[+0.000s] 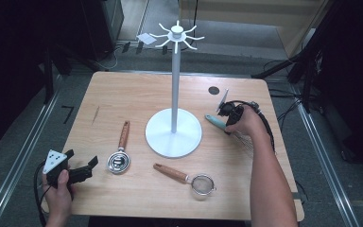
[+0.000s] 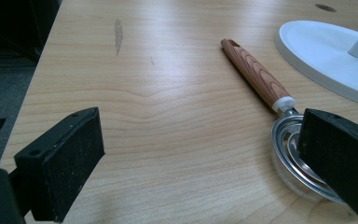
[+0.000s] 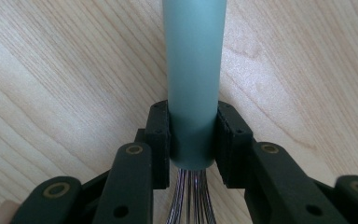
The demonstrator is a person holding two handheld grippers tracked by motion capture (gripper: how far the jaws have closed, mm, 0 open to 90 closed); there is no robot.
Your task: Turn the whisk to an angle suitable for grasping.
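Observation:
A whisk with a teal handle lies on the wooden table, right of the white stand. My right gripper is shut on the lower end of that handle, both pads pressed on its sides, with the wires running back between the jaws. My left gripper hovers low at the table's front left corner, jaws wide open with nothing between them. A wood-handled spiral whisk lies just ahead of it, its metal coil partly behind one jaw.
A white hook stand rises from the table's middle, its hooks bare. A small mesh strainer with a wooden handle lies near the front edge. A dark round hole marks the far right.

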